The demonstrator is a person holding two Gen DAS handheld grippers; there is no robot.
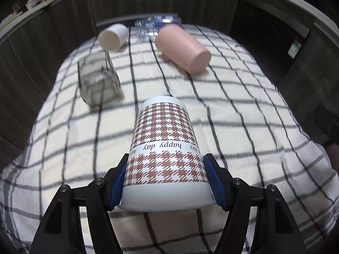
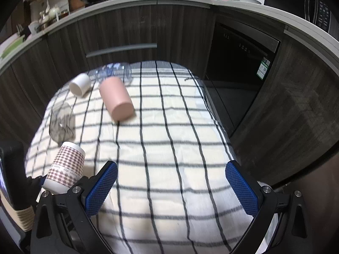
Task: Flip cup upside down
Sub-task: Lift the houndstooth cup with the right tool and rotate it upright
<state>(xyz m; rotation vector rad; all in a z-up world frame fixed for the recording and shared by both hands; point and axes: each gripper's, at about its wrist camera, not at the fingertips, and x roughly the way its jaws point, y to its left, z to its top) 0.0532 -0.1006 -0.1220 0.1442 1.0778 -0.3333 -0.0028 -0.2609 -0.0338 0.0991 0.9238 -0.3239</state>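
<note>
The left gripper [image 1: 166, 185] is clamped near the wide rim of a light, easily crushed paper cup [image 1: 165, 158], held tilted above the desk [image 1: 243, 127] near its left edge, while the right gripper [image 2: 172, 187] hangs with jaws apart over open cloth to the right.

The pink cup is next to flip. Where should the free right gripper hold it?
Grip the pink cup across its round sides at mid-body, coming from above. It lies on its side on the checked cloth, closed base toward the right gripper, so both sides are exposed.
</note>
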